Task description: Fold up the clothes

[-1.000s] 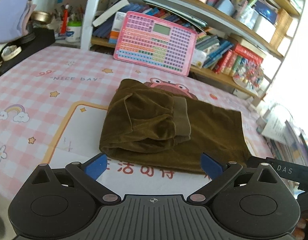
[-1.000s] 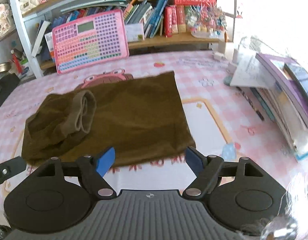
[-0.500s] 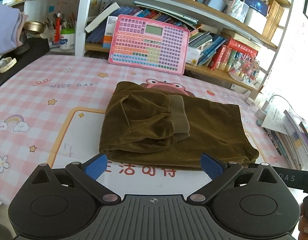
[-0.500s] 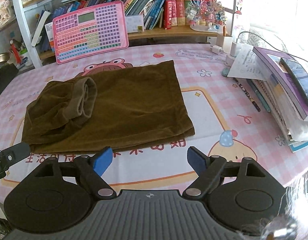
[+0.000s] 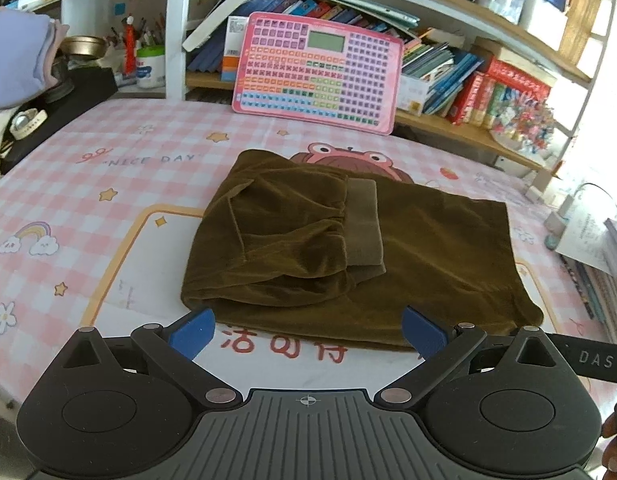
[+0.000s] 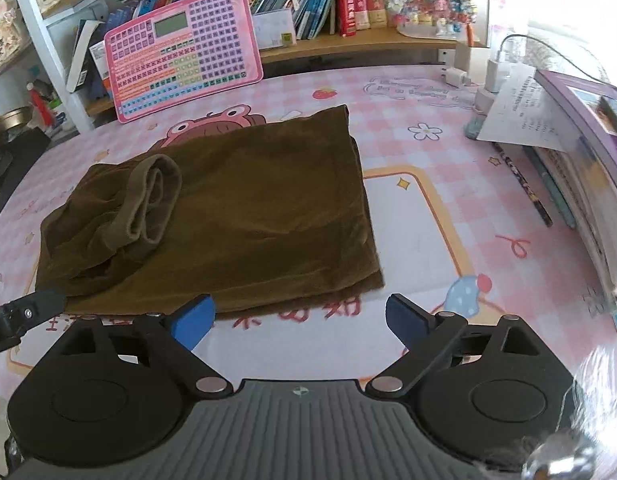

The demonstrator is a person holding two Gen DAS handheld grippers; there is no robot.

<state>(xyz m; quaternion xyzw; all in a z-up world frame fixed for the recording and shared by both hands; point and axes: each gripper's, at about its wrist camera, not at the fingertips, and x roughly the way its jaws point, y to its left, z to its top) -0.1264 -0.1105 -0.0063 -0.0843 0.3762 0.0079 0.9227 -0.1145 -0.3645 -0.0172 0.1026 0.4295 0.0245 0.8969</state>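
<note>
While both the left hand-held gripper (image 5: 307, 330) and right hand-held gripper (image 6: 299, 319) are hanging wide and empty, the brown trousers (image 6: 244, 216) are lying partly folded on the bench (image 6: 428, 160), so I'm guessing either another fold or done.

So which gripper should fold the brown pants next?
Probably the left gripper: it's open right before the bunched end with the waistband. The right gripper, also open, faces the pants' flat end.
</note>
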